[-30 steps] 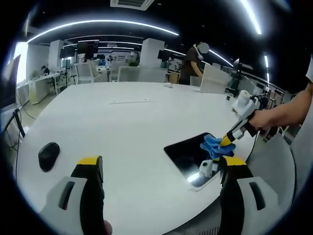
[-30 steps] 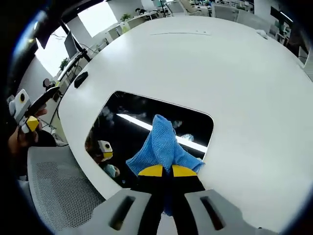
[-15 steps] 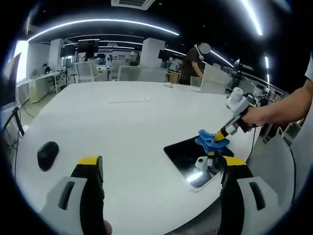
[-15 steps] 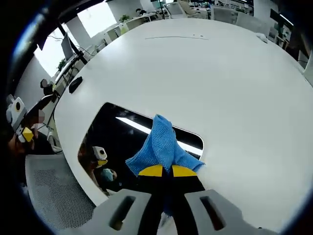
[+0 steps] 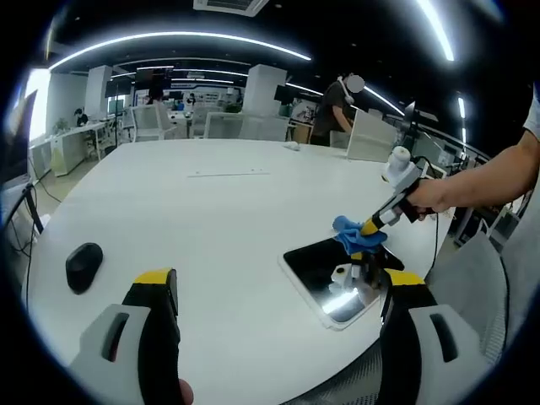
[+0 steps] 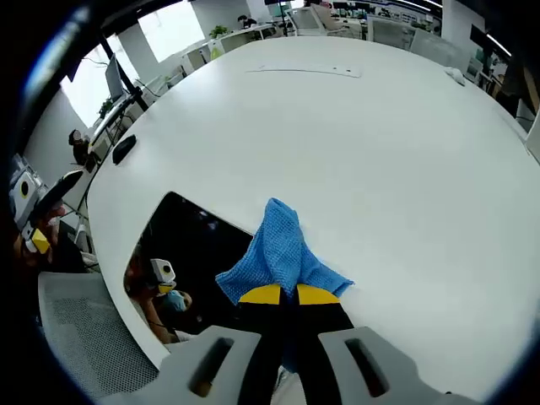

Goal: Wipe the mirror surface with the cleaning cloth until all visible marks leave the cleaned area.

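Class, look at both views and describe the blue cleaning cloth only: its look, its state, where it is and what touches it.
The blue cleaning cloth is a bunched, woven-looking rag, folded into a peak. The right gripper has its yellow-tipped jaws shut on the cloth's near end. In the left gripper view the cloth sits at the far edge of the dark mirror, which lies flat on the white table. Whether it presses on the glass cannot be told.

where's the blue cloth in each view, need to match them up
Left gripper view: the blue cloth sits right of centre, pinched by the right gripper at the far edge of the mirror.
Right gripper view: the cloth is low centre, just above the yellow jaw tips, over the mirror's right edge.
Shared landmark: the black mouse on the white table.
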Demonstrator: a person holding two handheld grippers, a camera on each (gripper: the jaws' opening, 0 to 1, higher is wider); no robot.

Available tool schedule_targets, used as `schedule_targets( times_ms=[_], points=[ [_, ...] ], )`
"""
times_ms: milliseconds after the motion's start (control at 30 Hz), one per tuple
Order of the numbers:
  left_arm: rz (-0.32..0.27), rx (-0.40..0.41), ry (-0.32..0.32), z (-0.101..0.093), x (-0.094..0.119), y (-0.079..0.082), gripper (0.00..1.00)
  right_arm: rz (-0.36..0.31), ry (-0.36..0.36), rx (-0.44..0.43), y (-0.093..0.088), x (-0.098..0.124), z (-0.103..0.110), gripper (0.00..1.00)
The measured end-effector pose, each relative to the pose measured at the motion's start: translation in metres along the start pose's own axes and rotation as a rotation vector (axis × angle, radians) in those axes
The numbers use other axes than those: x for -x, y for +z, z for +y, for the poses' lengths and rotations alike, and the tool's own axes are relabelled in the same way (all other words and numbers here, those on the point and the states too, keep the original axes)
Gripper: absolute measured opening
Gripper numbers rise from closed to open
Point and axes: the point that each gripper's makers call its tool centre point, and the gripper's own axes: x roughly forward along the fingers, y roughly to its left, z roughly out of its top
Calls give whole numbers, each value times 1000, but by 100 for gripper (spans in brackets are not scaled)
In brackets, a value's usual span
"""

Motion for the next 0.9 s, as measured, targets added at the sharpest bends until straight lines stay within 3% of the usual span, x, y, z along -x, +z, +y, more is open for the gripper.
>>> schedule_targets(
  times_ms=[200, 467, 500, 633, 733, 900],
  points=[
    [-4, 2, 9, 4, 2, 3, 99, -12, -5, -24, 4, -1, -1, 0],
    [-2, -4, 15, 11, 3, 0, 99, -48, 4, 6, 4, 0, 0, 0],
    [-3, -3, 16, 13, 4, -1, 99, -63, 21, -35, 5, 6, 4, 0],
    [-6, 0, 23, 15, 5, 0, 99, -126, 30, -39, 15, 32, -1, 0],
    [-6, 2, 30, 20, 6, -1, 99, -162, 16, -46, 17, 50, -17, 0],
    [-8, 0, 35, 21, 7, 0, 99, -173, -28, -65, 4, 71, -44, 0]
  ],
)
